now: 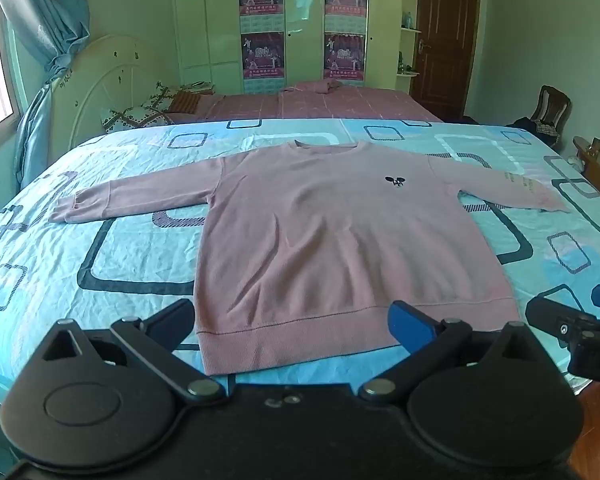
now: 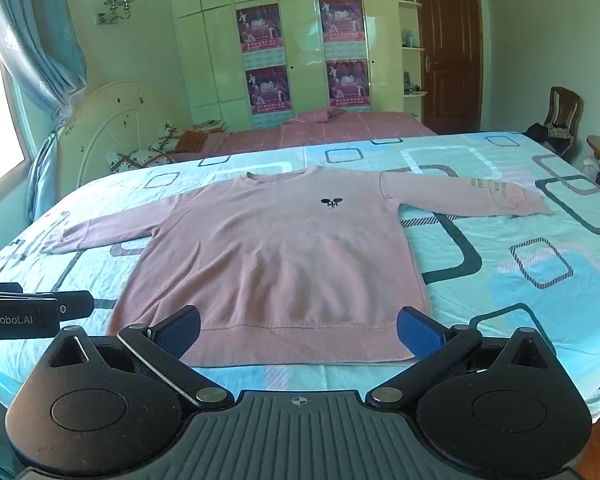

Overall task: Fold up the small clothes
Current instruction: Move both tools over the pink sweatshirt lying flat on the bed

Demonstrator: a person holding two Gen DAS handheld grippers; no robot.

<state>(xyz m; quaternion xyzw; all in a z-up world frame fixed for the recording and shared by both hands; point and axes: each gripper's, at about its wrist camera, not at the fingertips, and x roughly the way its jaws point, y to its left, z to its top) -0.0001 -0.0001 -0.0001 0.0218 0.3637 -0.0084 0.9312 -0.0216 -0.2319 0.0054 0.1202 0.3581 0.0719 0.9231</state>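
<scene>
A pink sweatshirt (image 1: 340,232) lies face up and flat on a bed covered by a blue patterned sheet (image 1: 100,248), both sleeves stretched out to the sides, collar toward the far wall and ribbed hem (image 2: 292,344) nearest the cameras. The left gripper (image 1: 292,320) hangs above the near-left part of the hem with its jaws spread wide and nothing between them; the right gripper (image 2: 298,332) hangs over the middle of the same hem, equally wide and empty, neither touching the cloth. Folding does not appear to have begun: the garment is fully laid out and no crease shows. The step in hand looks like the approach for a first grasp, and the likely next move calls for each set of jaws to drop onto an edge, pinch only the thin fabric without catching the sheet beneath, and carry it across the body; the left sleeve (image 1: 140,196) and right sleeve (image 2: 472,196) would probably need to come in first. The hem lies close to the near edge of the bed, so there is little sheet to spare on that side, while bare sheet lies open to the left, right and beyond the collar. The right sleeve's cuff reaches toward the bed's right side. A second bed with a pink cover (image 1: 320,100) stands well behind, and a chair (image 2: 562,112) sits far right, both clear of the work.
</scene>
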